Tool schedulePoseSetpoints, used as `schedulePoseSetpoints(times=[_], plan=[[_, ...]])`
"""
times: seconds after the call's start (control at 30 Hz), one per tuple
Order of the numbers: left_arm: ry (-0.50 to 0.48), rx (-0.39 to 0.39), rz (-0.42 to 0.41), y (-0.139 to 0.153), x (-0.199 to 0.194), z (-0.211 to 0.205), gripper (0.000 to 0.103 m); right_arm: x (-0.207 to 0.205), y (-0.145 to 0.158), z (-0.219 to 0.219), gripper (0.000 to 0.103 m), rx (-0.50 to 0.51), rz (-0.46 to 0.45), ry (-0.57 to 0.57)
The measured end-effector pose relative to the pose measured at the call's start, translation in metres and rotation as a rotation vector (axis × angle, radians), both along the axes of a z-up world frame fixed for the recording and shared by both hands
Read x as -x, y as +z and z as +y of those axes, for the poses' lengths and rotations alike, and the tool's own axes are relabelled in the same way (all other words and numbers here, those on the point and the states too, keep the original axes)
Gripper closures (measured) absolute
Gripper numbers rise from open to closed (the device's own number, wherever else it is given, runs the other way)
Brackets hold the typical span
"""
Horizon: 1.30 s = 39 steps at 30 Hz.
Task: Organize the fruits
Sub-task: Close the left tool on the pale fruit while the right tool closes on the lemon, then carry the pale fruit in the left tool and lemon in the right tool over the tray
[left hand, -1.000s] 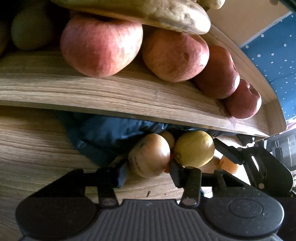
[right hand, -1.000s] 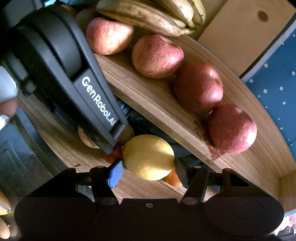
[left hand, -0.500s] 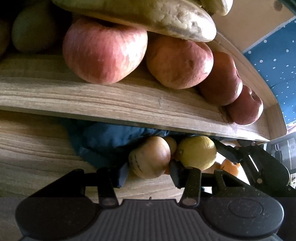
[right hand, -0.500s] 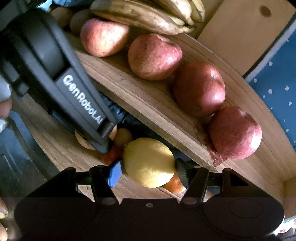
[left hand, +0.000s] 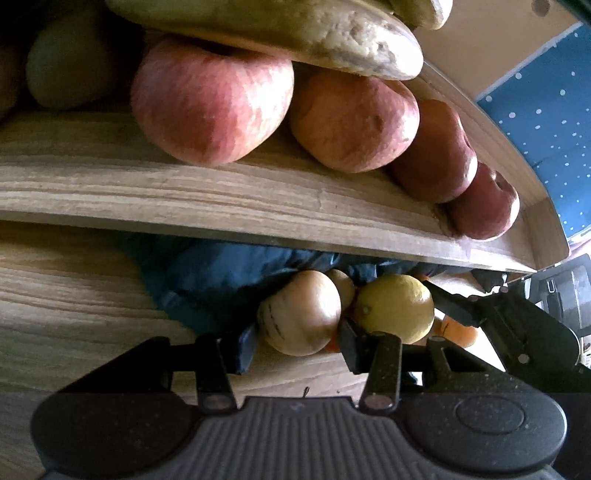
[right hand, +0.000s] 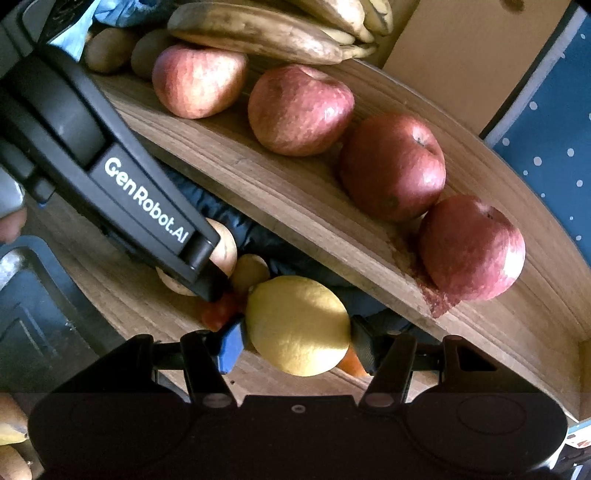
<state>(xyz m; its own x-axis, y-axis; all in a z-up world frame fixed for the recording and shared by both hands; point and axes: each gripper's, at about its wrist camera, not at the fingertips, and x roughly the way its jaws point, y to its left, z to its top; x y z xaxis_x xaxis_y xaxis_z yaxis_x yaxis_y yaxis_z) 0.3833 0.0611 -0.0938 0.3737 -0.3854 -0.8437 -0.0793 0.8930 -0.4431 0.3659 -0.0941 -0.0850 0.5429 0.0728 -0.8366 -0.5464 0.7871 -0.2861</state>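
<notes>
Left gripper (left hand: 295, 341) clamps tan fruit (left hand: 300, 313) | right gripper (right hand: 297, 341) clamps lemon (right hand: 297, 325) — both below shelf edge (left hand: 258, 218), tight | right view alone shows bananas (right hand: 258, 29) whole

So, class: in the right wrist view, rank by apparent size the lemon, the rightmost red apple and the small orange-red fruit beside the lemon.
1. Lemon and rightmost red apple: alike; the lemon is nearer.
2. Small orange-red fruit, partly hidden.

i see a two-tier wooden shelf (right hand: 303, 206). upper tier: four red apples (right hand: 299, 110) in a row, bananas (right hand: 258, 29) behind. lower tier: lemon (right hand: 297, 325), tan fruit (left hand: 301, 314), dark blue cloth (left hand: 221, 273).
</notes>
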Motion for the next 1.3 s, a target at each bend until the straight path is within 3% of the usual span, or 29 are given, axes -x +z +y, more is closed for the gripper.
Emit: schedulePoseSetpoints(times=[0.4, 1.3], plan=[[-0.016, -0.016, -0.004, -0.001, 0.014, -0.004, 0.053, 0.017, 0.011, 0.006, 0.041, -0.032, 0.028, -0.003], [-0.043, -0.044, -0.048, 0.022, 0.047, -0.018, 0.053, 0.051, 0.045, -0.003, 0.041, -0.074, -0.03, -0.055]])
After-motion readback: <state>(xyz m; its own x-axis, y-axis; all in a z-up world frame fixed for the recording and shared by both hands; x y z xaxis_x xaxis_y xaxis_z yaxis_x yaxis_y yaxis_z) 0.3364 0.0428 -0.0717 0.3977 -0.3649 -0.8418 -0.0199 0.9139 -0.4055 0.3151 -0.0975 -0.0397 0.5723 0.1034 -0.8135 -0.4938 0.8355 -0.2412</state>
